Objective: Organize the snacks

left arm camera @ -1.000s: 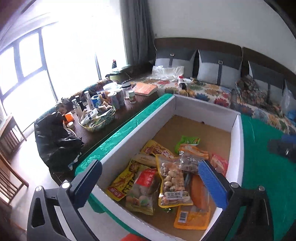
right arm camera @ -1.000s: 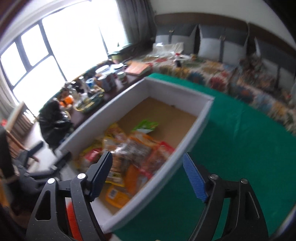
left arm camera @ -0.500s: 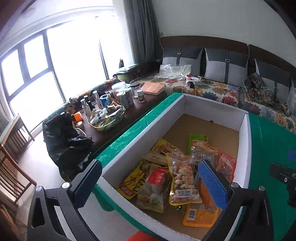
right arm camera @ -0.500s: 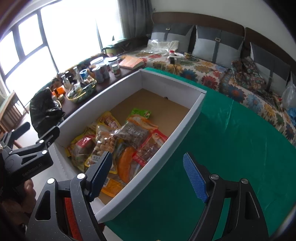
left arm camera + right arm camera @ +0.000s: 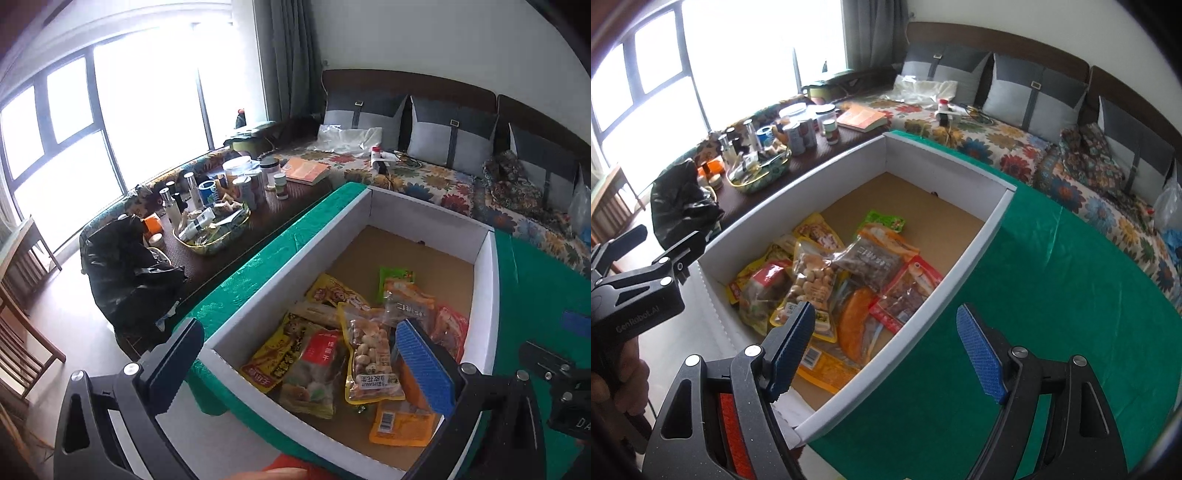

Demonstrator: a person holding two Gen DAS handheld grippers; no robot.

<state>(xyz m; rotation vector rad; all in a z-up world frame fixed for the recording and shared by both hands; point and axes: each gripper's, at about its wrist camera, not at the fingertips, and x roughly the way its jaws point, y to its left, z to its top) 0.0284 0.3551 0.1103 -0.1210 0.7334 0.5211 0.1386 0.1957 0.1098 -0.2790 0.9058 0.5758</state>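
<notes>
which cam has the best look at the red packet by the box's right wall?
Right wrist. The red packet lies in plain sight there, its clear window and fish print showing, against the box wall. In the left wrist view, the left claw's blue pad covers much of the packet, leaving only its far edge.
</notes>
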